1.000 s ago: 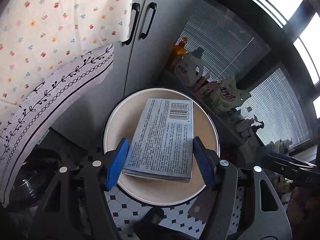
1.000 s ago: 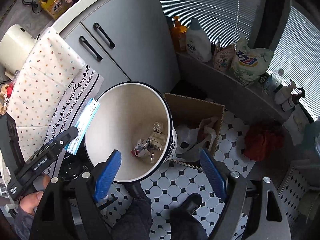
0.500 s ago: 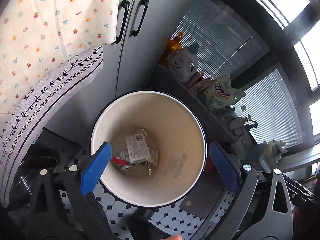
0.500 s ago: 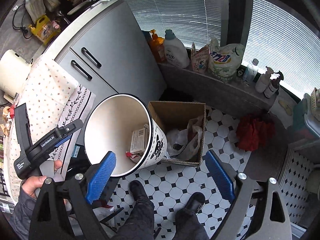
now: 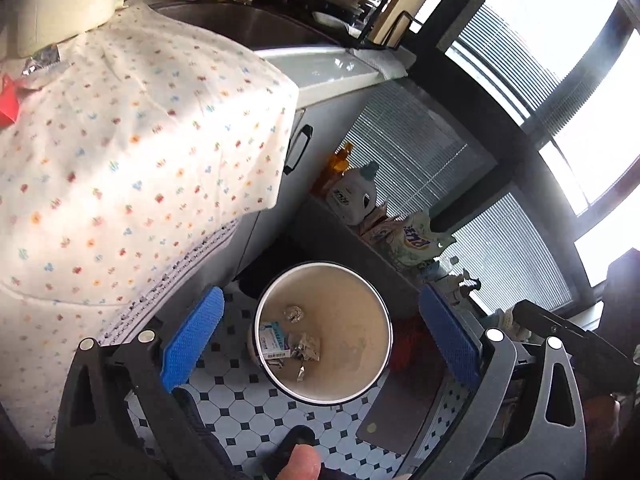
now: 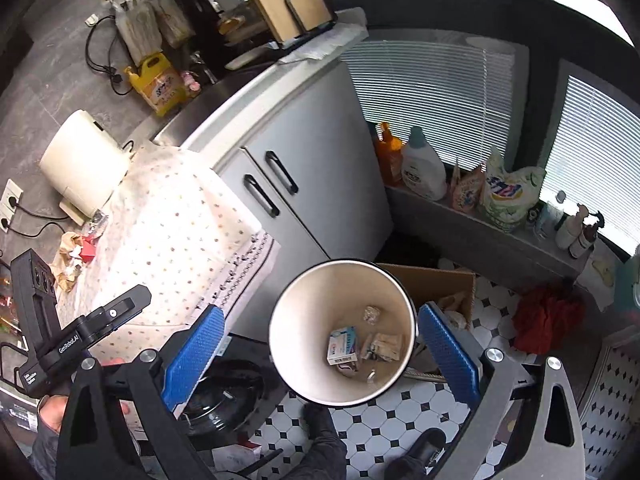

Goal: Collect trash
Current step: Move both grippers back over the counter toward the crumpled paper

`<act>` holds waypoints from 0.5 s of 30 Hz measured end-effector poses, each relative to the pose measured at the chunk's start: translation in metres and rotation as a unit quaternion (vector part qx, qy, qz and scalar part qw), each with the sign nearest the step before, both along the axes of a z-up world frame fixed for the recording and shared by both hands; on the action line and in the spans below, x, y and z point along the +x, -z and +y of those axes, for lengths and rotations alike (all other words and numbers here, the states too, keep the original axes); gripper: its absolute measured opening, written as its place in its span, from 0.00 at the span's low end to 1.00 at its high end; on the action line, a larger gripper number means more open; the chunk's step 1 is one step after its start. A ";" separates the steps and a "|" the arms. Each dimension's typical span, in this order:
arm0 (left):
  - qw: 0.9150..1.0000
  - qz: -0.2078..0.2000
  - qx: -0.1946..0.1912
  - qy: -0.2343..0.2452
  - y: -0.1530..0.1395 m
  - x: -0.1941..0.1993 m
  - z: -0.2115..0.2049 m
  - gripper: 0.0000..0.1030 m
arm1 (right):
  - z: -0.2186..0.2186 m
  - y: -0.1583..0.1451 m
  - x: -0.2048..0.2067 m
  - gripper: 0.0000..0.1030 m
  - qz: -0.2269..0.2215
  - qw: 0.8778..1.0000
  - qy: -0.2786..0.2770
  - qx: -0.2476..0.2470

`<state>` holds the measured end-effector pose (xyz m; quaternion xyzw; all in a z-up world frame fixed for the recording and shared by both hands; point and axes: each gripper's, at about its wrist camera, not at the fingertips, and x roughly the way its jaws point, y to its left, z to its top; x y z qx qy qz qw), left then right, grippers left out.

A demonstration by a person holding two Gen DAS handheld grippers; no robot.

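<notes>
1. The left gripper (image 5: 316,340) hung released, its blue fingers (image 5: 192,336) spread wide with nothing between them; its jaws had just been opening. The right gripper (image 6: 320,344) was the same: fingers (image 6: 448,352) apart, empty, jaws just opened further.
2. Straight below both stood the white bin (image 6: 276,320) on the tiled floor (image 6: 400,420). The flat blue-and-white box (image 6: 343,346) lay at its bottom among crumpled wrappers (image 6: 384,346) and a foil ball (image 6: 371,314).
3. I took that drop to be finished, and the step in hand to be fetching the next piece of trash.
4. That seemed to call for swinging back to the desk, draped in a flowered cloth (image 6: 172,232), where crumpled paper and red scraps (image 6: 76,252) lay near the cream appliance (image 6: 84,164).
5. Beside the bin sat a cardboard box (image 6: 436,284) with bags in it, and a red cloth (image 6: 544,316) lay farther off on the floor.
6. The cloth's hanging edge and the person's own shoes (image 6: 320,416) by the bin were what could get in the way.
</notes>
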<state>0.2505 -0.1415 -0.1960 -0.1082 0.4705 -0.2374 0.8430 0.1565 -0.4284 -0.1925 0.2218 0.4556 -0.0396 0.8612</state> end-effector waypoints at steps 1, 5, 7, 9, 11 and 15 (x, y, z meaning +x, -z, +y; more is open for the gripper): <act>1.000 -0.008 -0.005 -0.003 -0.009 0.002 0.008 0.94 | 0.008 -0.007 0.006 0.92 -0.007 1.000 -0.008 -0.001; 0.999 -0.034 -0.016 -0.014 -0.040 0.007 0.033 0.94 | 0.036 -0.030 0.026 0.92 -0.026 0.999 -0.026 -0.001; 0.999 -0.043 -0.020 -0.014 -0.052 0.008 0.041 0.94 | 0.050 -0.041 0.035 0.92 -0.035 0.999 -0.035 0.000; 0.998 -0.053 -0.023 -0.013 -0.062 0.010 0.051 0.94 | 0.065 -0.050 0.043 0.92 -0.042 0.998 -0.046 -0.005; 0.998 -0.061 -0.024 -0.011 -0.070 0.013 0.061 0.94 | 0.080 -0.059 0.052 0.92 -0.044 0.997 -0.057 -0.018; 0.995 -0.089 -0.018 -0.034 -0.088 0.013 0.090 0.94 | 0.107 -0.075 0.070 0.92 -0.057 0.994 -0.081 -0.034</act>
